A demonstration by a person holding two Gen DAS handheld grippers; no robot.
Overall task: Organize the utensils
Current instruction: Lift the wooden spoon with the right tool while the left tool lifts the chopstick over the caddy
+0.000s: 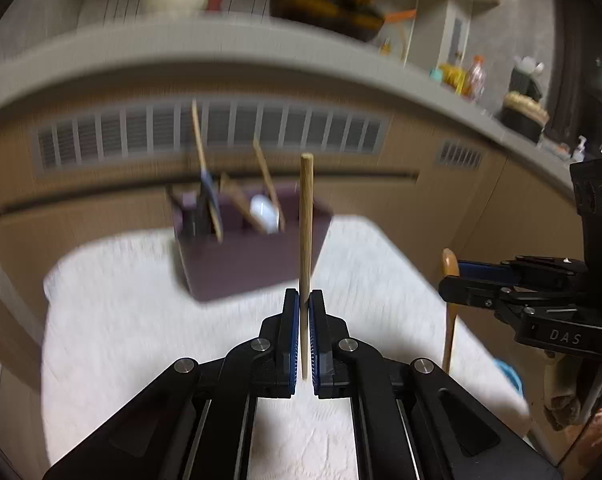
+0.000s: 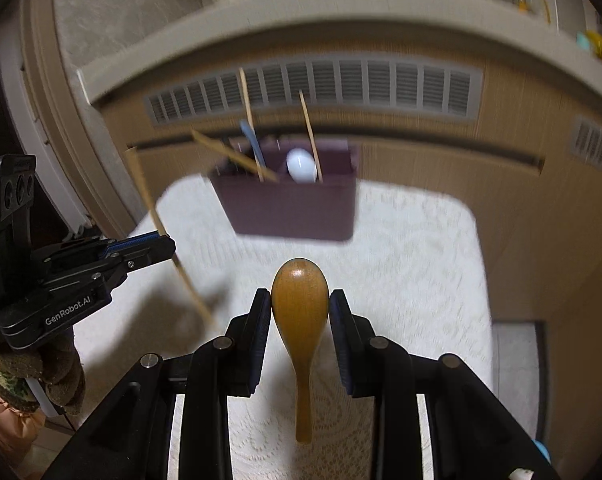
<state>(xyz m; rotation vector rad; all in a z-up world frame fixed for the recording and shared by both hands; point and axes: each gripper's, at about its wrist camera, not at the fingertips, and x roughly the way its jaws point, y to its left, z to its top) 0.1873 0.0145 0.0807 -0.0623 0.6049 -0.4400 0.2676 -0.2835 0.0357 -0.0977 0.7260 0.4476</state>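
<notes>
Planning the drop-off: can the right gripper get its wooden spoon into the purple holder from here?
Probably yes: the purple holder stands straight ahead of the right gripper, nothing between; the wooden spoon fits beside the white spoon.

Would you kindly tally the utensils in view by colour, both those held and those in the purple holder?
Wooden: 5 (thin pale stick in left gripper, brown spoon in right gripper, three blurred pieces in dark purple box holder)
Blue: 1 (blue-handled utensil)
White: 1 (white rounded spoon)
Total: 7

The utensil holder (image 2: 289, 208) stands at the table's (image 2: 421, 264) far edge, below the counter (image 2: 301, 4), with chopsticks (image 2: 311, 136) and a spoon (image 2: 301, 166) in it.
</notes>
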